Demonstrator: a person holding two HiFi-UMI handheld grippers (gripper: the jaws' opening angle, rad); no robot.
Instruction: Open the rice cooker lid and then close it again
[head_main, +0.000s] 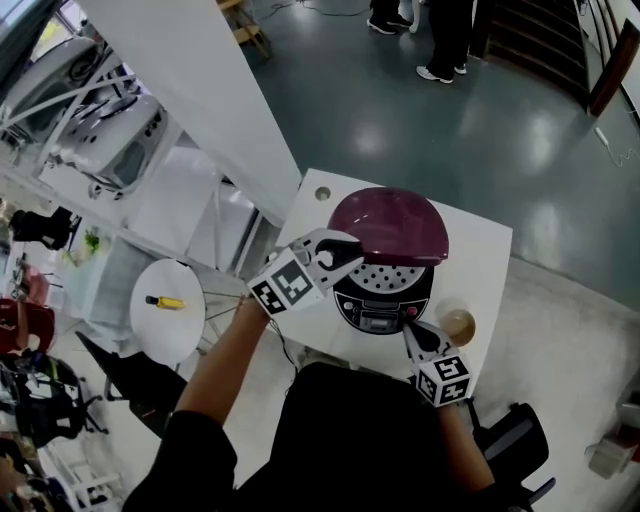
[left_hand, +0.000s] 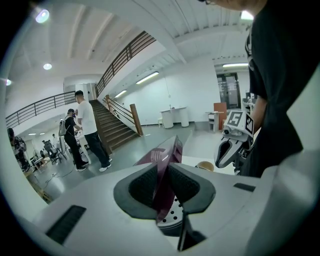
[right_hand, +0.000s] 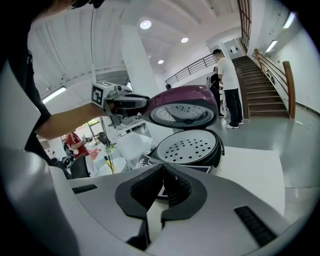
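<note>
Here, left hand-held gripper clamps the raised lid; right hand-held gripper rests closed, empty; lowering the lid shut seems next.

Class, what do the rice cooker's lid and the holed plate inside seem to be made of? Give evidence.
The lid: probably glossy purple plastic; light glints off its dome. The holed plate: likely matte metal, pale grey with round holes; plastic cannot be ruled out.
</note>
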